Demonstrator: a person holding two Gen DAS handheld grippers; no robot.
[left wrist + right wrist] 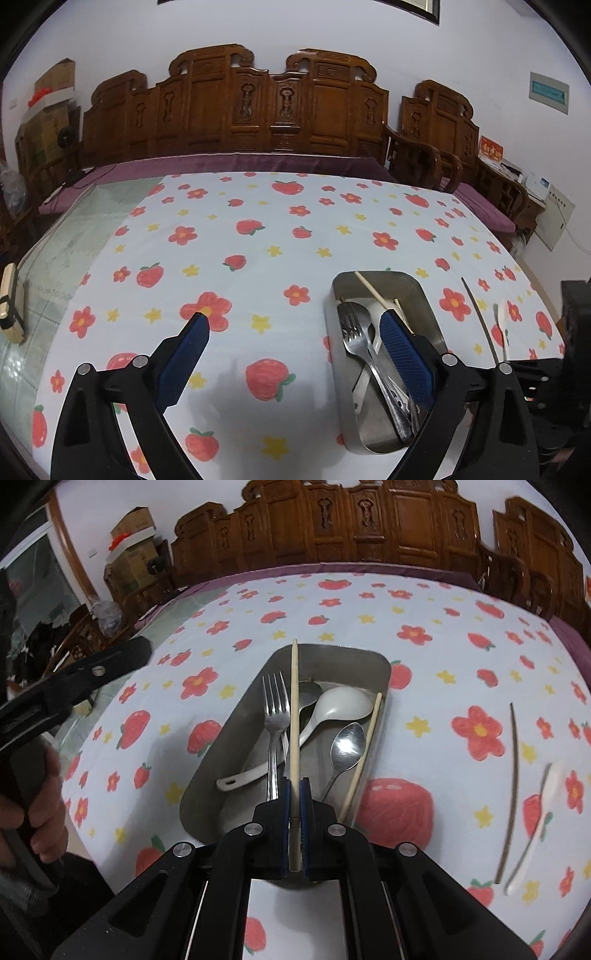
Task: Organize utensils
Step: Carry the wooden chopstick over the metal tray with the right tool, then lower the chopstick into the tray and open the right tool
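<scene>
Clamped in the right claw (294,794), a pale, straight wooden chopstick (294,709) overhangs the metal tray (332,657).

1. The left wrist view looks forward and down over the flowered tablecloth (258,236) toward the wooden bench (236,107), with the metal tray (424,295) low on its right.
2. The right wrist view looks down steeper and closer, right above the same tray (380,668).
3. Both views share tray, cloth and bench.
</scene>
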